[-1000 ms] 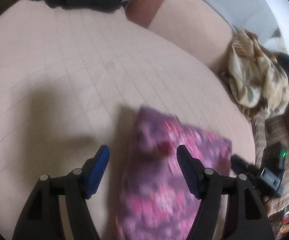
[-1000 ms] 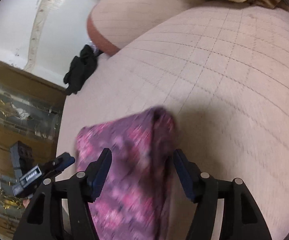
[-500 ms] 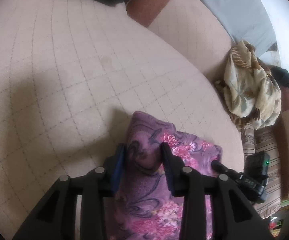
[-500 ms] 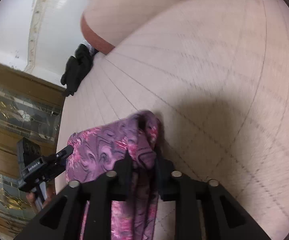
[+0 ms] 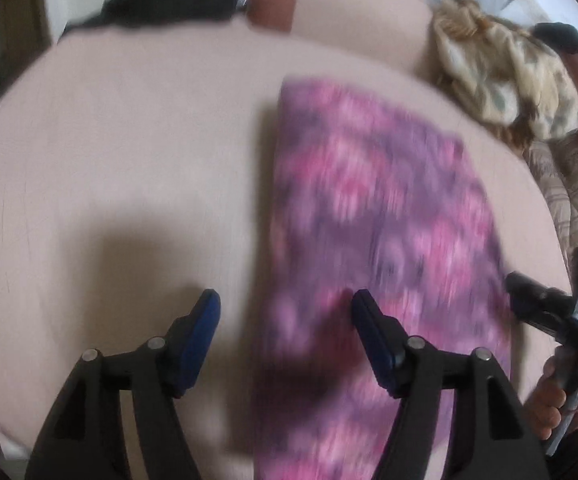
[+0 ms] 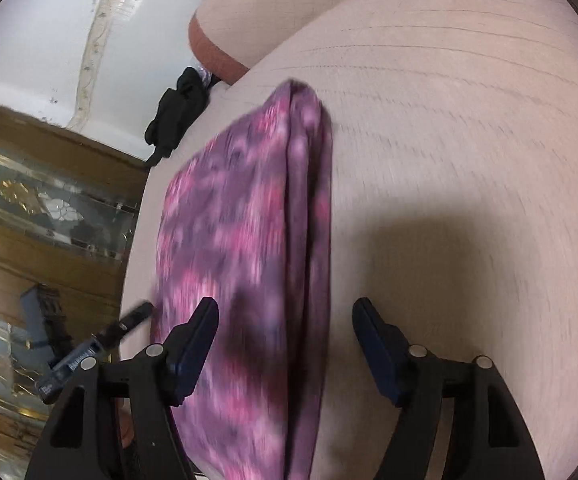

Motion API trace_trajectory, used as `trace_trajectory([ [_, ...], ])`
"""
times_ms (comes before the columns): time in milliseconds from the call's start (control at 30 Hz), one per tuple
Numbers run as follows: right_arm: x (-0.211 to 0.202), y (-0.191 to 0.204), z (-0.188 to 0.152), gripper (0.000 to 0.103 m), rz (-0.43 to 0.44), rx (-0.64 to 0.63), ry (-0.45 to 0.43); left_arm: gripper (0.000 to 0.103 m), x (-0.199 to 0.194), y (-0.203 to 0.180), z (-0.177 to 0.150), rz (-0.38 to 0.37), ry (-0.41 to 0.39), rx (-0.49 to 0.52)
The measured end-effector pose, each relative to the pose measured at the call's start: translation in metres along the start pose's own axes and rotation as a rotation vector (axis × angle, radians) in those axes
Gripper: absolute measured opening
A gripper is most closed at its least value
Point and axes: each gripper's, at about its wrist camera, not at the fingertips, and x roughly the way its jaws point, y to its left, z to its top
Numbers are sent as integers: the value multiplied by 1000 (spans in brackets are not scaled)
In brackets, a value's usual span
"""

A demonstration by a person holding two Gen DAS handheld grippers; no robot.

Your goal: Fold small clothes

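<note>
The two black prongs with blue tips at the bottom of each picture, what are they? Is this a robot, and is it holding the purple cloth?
No robot: a person holds one hand-held gripper in each hand, and a wide-angle camera on each looks forward along its two fingers. One picture is from the left hand-held gripper, the other from the right hand-held gripper. A folded purple-pink floral cloth lies on a pale beige cushioned surface. Both grippers have just opened; the cloth lies under their fingers, not pinched, so nothing is held. Behind lie a black garment and a crumpled beige patterned cloth. The pictures are blurred.
</note>
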Motion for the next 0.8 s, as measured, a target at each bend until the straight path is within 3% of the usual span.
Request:
trace_trajectory([
  [67,-14,6,-22,73,-13,-10,-11,67,-5,8,-17,-25,12,-55],
  [233,-37,7,-61,73,-32,12,-40,65,-19,12,-39,-31,-2,-75],
  [400,-48,7,-81,73,-37,28,-52,51,-26,14,-55,-65,-4,-109],
  [633,-63,5,-99,73,-27,47,-96,50,-29,14,-64,-68,-30,-120],
  [800,-61,3,-101,72,-1,67,-79,50,-32,21,-66,-92,-27,-141],
])
